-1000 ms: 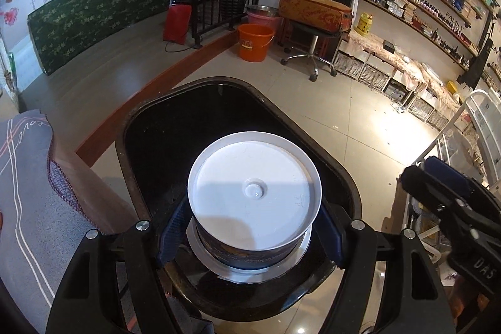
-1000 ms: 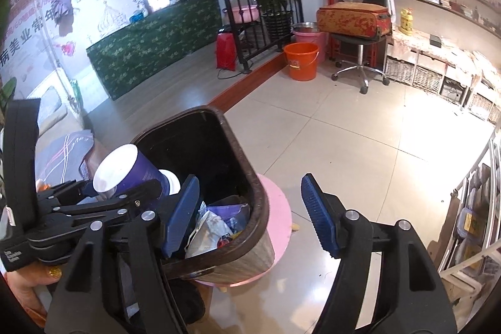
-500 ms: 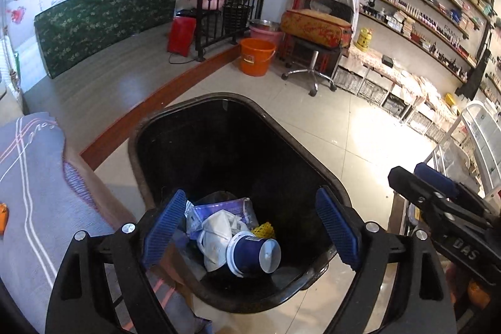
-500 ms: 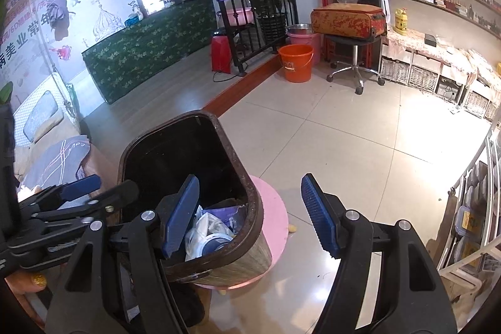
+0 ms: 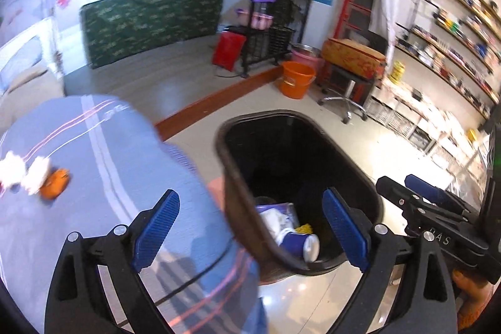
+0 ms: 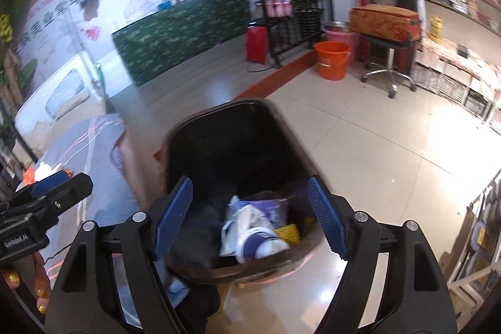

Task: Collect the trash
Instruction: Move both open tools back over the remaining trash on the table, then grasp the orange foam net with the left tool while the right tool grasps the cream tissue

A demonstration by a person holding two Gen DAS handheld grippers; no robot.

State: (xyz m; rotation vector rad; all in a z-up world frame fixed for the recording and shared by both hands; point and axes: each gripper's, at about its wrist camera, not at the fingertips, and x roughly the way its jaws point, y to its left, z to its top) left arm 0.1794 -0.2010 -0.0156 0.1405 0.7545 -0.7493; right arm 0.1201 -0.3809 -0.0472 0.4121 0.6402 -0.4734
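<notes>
A black trash bin (image 5: 225,165) stands on the floor; it also shows in the right wrist view (image 6: 175,143). Inside lie a blue paper cup (image 5: 297,244), white crumpled paper (image 5: 275,218) and a yellow scrap (image 5: 303,229); the cup (image 6: 260,243) shows in the right wrist view too. My left gripper (image 5: 250,227) is open and empty, astride the bin's near rim. My right gripper (image 6: 249,218) is open and empty above the bin. On the grey-blue cloth (image 5: 94,177) to the left lie white tissue wads (image 5: 22,172) and an orange piece (image 5: 54,183).
An orange bucket (image 5: 296,80), a swivel stool (image 5: 347,89) with an orange case and wall shelves (image 5: 444,58) stand beyond the bin. A red bag (image 5: 228,50) and black rack (image 5: 269,39) stand at the back. A white wire rack (image 6: 476,246) is at right.
The left gripper let the blue cup go; it dropped into the bin. The left gripper has swung left, bringing the cloth-covered surface into view. The right gripper moved over the bin.
</notes>
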